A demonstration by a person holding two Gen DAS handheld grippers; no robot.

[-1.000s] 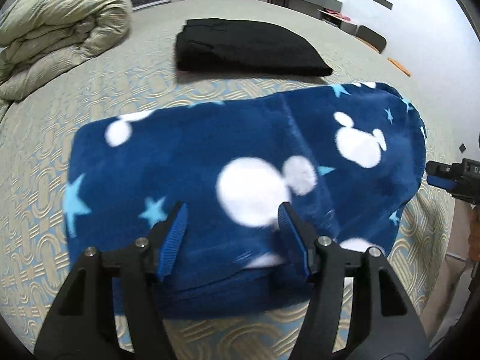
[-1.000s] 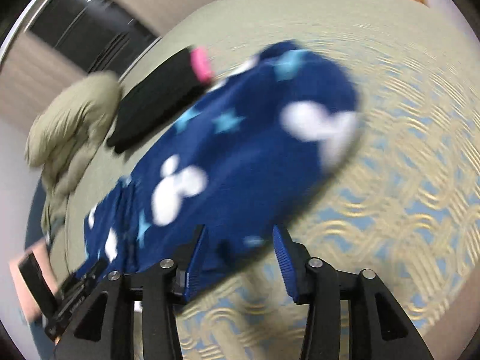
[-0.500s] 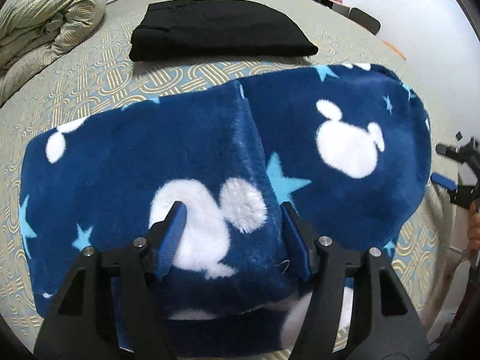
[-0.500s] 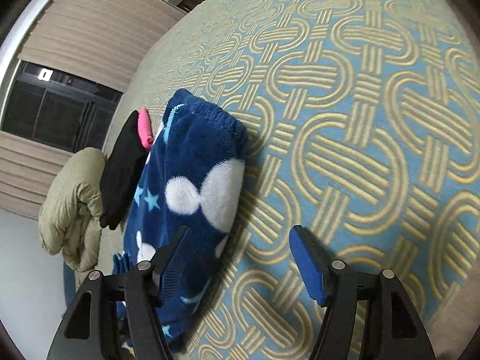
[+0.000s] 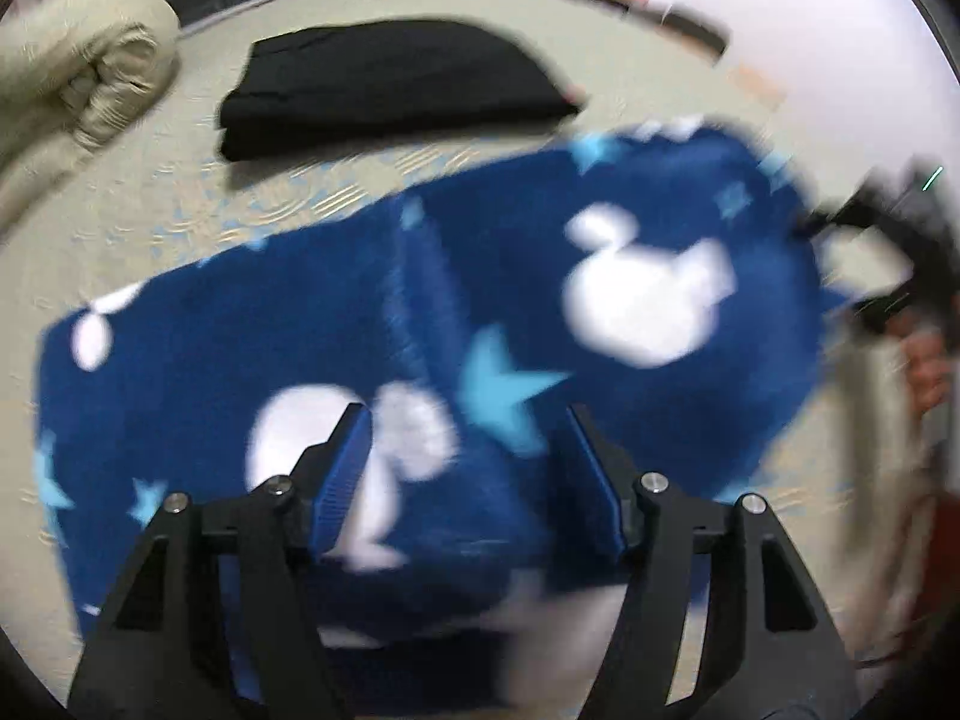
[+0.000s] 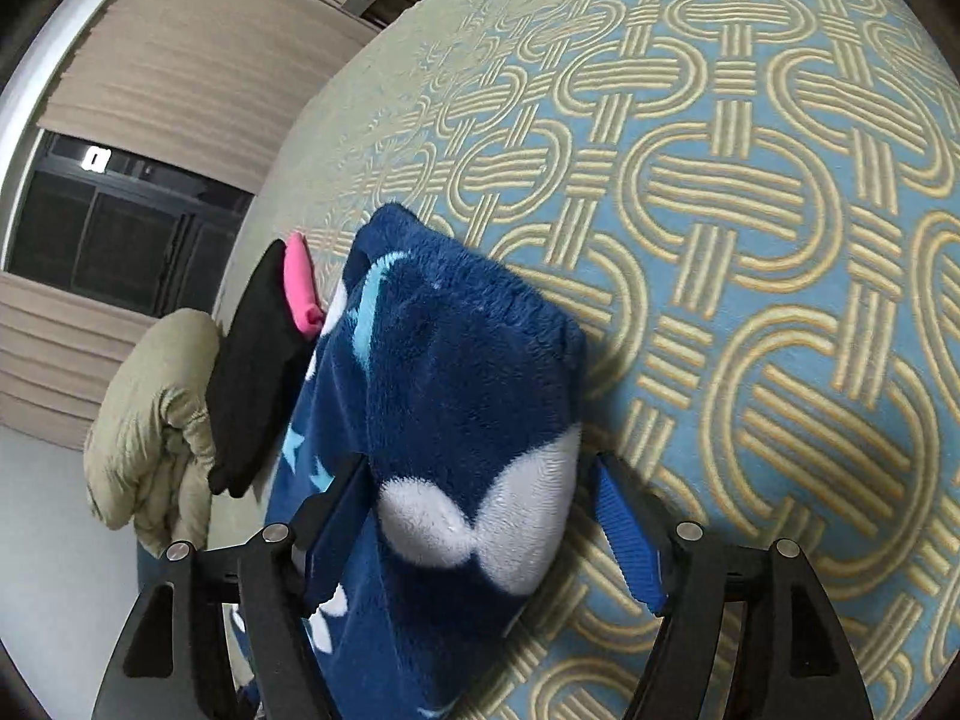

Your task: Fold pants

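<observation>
Here, in the left wrist view, the blue fleece pants (image 5: 456,348) lie folded across the patterned bedspread (image 5: 180,204), filling the middle of the frame from nine o'clock to three o'clock. The left gripper (image 5: 468,474) sits at six o'clock with its jaws spread apart, and the near edge of the pants lies between and beneath the fingers; whether the pads touch the fleece is lost in motion blur. A folded black garment (image 5: 384,84) lies beyond the pants at twelve o'clock, apart from them, and a rolled beige comforter (image 5: 78,84) sits at ten o'clock. At three o'clock the right gripper (image 5: 888,252) shows only as a dark smear by the end of the pants.

In the right wrist view, the right gripper (image 6: 480,516) is also spread, and one end of the pants (image 6: 456,396) bulges up between its fingers at six o'clock. The left finger (image 6: 336,510) presses against the fleece; the right one (image 6: 630,540) stands clear. The rest of the pants runs off toward seven o'clock, cut off by the gripper frame.
</observation>
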